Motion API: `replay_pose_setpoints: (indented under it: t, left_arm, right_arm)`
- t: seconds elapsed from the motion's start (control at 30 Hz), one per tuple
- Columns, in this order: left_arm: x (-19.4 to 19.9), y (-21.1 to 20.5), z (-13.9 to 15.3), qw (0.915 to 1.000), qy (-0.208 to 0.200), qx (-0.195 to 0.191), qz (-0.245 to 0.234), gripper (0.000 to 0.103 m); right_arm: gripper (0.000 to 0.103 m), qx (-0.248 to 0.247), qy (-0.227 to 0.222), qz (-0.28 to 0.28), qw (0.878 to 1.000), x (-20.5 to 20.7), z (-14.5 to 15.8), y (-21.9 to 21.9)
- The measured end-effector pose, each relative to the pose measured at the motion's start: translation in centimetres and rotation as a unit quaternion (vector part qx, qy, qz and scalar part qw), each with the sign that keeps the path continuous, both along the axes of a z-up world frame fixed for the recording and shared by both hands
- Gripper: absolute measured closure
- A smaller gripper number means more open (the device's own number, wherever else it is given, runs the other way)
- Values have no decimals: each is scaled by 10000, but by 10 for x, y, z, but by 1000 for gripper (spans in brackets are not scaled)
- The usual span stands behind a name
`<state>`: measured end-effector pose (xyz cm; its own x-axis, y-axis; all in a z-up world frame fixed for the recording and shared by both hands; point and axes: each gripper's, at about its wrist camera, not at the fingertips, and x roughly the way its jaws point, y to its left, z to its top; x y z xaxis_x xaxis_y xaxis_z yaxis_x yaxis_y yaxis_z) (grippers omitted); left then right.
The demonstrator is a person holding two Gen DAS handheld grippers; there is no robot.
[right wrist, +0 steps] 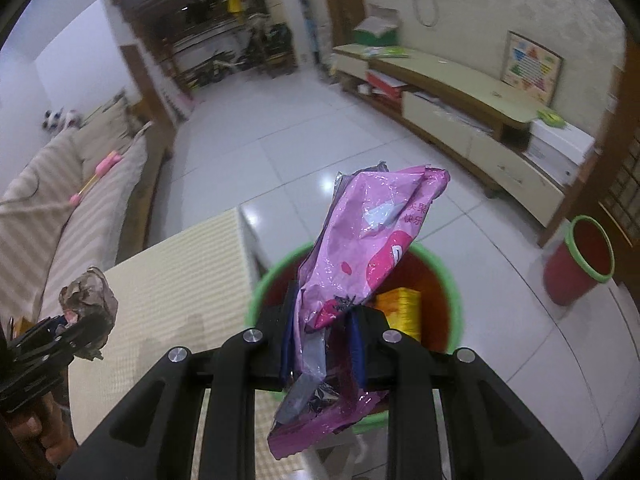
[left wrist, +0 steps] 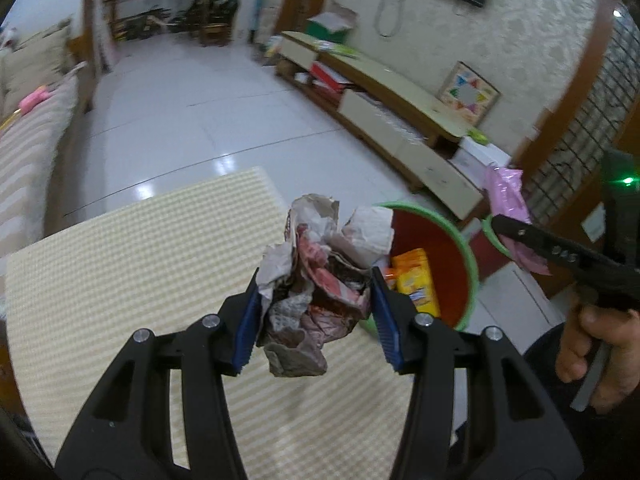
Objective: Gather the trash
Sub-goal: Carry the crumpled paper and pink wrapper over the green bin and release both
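A table [left wrist: 120, 264] covered in a cream checked mat is seen at the lower left in both views, with white floor tiles [left wrist: 192, 112] beyond it. Just off the table's right edge a red bin [left wrist: 460, 252] with a green rim is standing on the floor, and a yellow packet [left wrist: 416, 280] is seen lying inside it; a second, similar bin [right wrist: 580, 268] is set well apart by the wooden door frame. The left gripper [left wrist: 316, 312] is clamped on a paper wad [left wrist: 316, 276], crumpled, grey-white with red print, which is held above the table's edge just beside the bin's rim. The right gripper [right wrist: 324, 340] is closed on a pink wrapper [right wrist: 360, 248], a glossy bag with a silver lining, which is held upright over the bin's mouth, its lower end hanging below the fingers. In the left view the right gripper is seen at the far right, gripped by a hand [left wrist: 592, 344]
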<state>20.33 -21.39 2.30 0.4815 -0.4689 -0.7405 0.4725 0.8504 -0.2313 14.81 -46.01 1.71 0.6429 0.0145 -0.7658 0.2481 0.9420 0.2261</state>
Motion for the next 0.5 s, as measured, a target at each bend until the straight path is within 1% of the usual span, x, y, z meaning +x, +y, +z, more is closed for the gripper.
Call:
replay_pose_setpoints:
  t: [0.13,0.23,0.33,0.5]
  left_arm:
    - [2,-39,3,9991,2,-12,-424,54]
    - [4,-64,0,9974,87,-52,-707,54]
    - [6,-80,-4,9961,171,-93,-855,54]
    - [8,-104,-12,9943,262,-73,-1026,53]
  right_arm:
    - [81,47,68,-212,9997,-5,-5,-24]
    - [81,106,154,-344,9992,-6,-14,-39]
    - [81,209,225,-406,9987,-5,-23,-48]
    - [81,510,257,-345,9978,2,-32,-56]
